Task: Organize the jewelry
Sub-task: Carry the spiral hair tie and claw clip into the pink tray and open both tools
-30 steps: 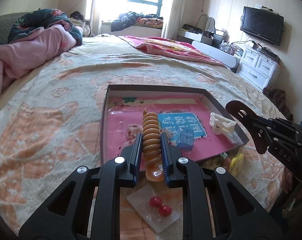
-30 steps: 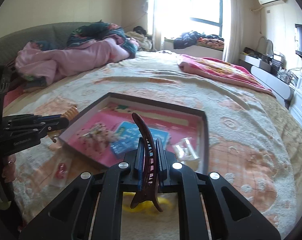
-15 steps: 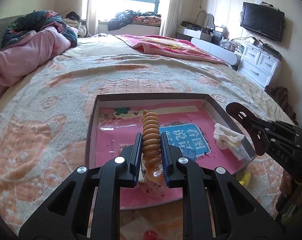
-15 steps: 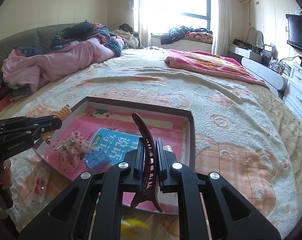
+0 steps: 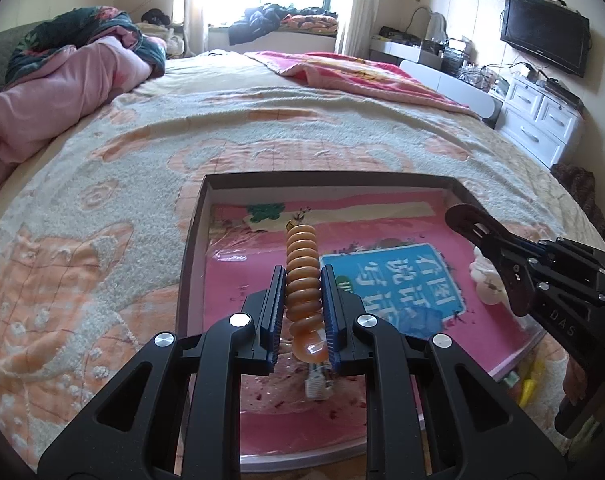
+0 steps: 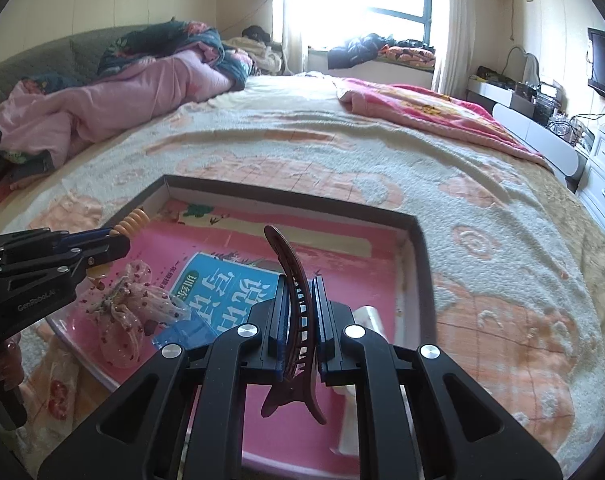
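Observation:
My left gripper [image 5: 301, 304] is shut on an orange ribbed hair clip [image 5: 302, 280] and holds it above the left part of a shallow dark-rimmed box [image 5: 326, 178] with a pink floor. My right gripper [image 6: 298, 320] is shut on a dark brown claw clip [image 6: 292, 280] above the box's right part [image 6: 424, 264]. Inside the box lie a pink speckled bow [image 6: 130, 300], a blue plastic piece [image 6: 186, 332], a white clip [image 5: 484, 280] and a blue printed card [image 5: 394, 276]. The right gripper shows at the right of the left wrist view [image 5: 502, 264].
The box sits on a bed with a cream and orange blanket [image 5: 102, 208]. A pink quilt [image 5: 54, 92] is piled at the far left. White drawers [image 5: 542, 120] and a TV [image 5: 542, 32] stand to the right. A yellow item [image 5: 532, 380] lies outside the box's near right corner.
Both grippers have moved forward over the box with their clips still held. The box now fills more of both views, and the red earrings packet has dropped out of the left view.

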